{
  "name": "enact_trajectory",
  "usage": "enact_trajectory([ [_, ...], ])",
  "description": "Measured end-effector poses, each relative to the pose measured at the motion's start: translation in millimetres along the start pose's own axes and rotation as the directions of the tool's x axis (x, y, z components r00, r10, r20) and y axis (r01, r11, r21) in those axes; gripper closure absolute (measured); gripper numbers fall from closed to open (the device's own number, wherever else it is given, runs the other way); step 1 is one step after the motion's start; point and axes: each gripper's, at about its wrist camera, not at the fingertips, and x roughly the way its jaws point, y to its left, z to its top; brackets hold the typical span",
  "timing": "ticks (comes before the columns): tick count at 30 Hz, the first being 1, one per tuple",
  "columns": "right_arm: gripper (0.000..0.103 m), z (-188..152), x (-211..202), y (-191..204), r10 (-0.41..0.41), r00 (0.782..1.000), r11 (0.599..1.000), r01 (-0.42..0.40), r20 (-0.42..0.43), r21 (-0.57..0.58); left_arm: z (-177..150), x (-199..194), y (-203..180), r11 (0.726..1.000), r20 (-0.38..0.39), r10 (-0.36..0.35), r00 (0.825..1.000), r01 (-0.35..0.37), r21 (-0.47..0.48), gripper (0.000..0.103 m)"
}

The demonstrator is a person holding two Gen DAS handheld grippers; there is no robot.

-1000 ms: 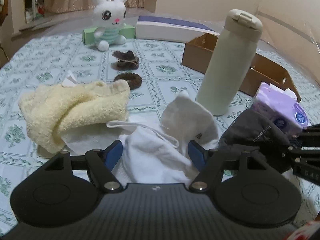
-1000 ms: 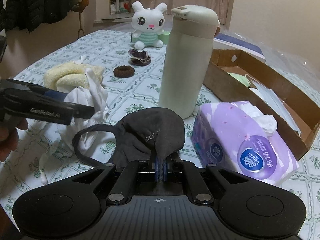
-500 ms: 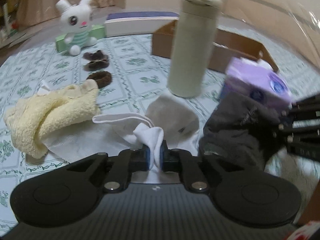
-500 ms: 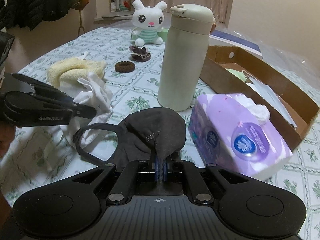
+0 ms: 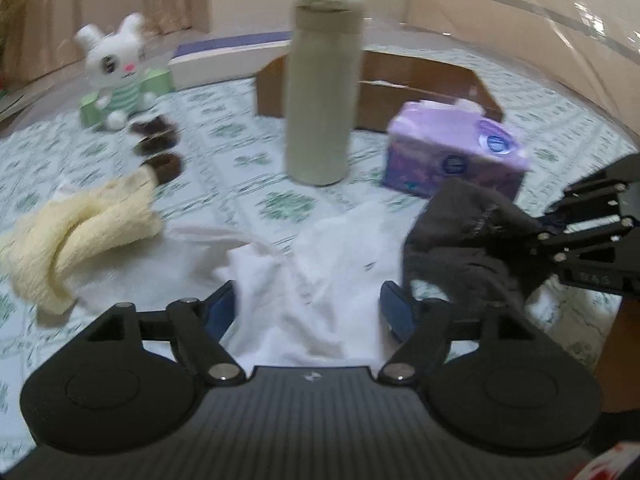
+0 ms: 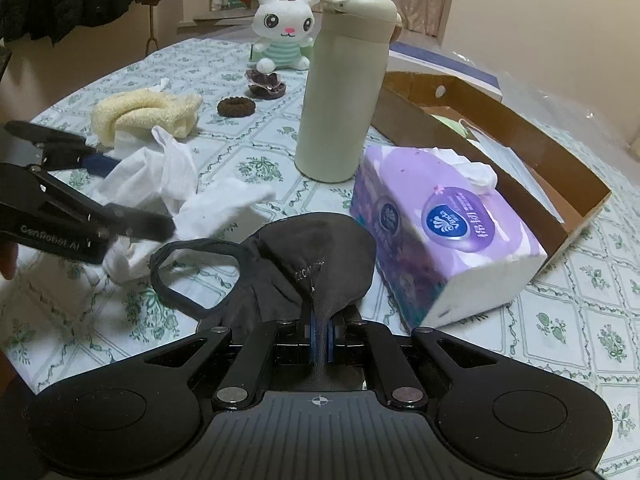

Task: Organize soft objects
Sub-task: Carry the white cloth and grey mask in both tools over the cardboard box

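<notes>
Both wrist views look down close over the table [image 5: 248, 152], sharing the bottle [image 6: 340, 92].

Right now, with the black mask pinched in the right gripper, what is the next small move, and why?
Probably carry the black mask toward the cardboard box, since the right gripper is shut on it. The left gripper has just opened, the white cloth loose between its pads.

The left gripper [image 6: 132, 200] reads "GenRobot.AI"; the tissue pack [image 6: 448, 232] reads "Vinda".
</notes>
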Motion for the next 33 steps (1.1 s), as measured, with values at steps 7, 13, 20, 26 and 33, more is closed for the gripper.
enact_trajectory([
  [7, 0.098, -10.2, -5.2, -3.8, -0.03, 0.999, 0.999, 0.03, -0.012, -0.032, 5.1, 23.2, -25.8, 0.979, -0.015, 0.027, 1.0, -0.024, 0.205, 0.029],
  [13, 0.098, -19.8, -9.0, -8.3, -0.045, 0.999, 0.999, 0.044, -0.024, -0.029, 8.2, 39.9, -27.1, 0.957, -0.014, 0.06, 0.998, -0.053, 0.286, 0.031],
  [20, 0.098, -20.2, -9.7, -8.3, -0.04, 0.999, 0.999, 0.04, -0.025, -0.017, 18.1, 50.1, -29.0, 0.946, -0.045, 0.06, 0.997, -0.042, 0.322, 0.051],
  [26, 0.098, -21.6, -12.1, -9.9, -0.037, 0.999, 0.999, 0.037, -0.023, -0.004, 21.2, 52.7, -39.0, 0.942, -0.081, 0.054, 0.995, -0.024, 0.336, 0.083],
  [33, 0.098, -26.1, -18.7, -12.7, -0.034, 0.999, 0.999, 0.034, -0.019, 0.019, 13.2, 38.2, -47.9, 0.958, -0.102, 0.033, 0.994, -0.002, 0.288, 0.089],
])
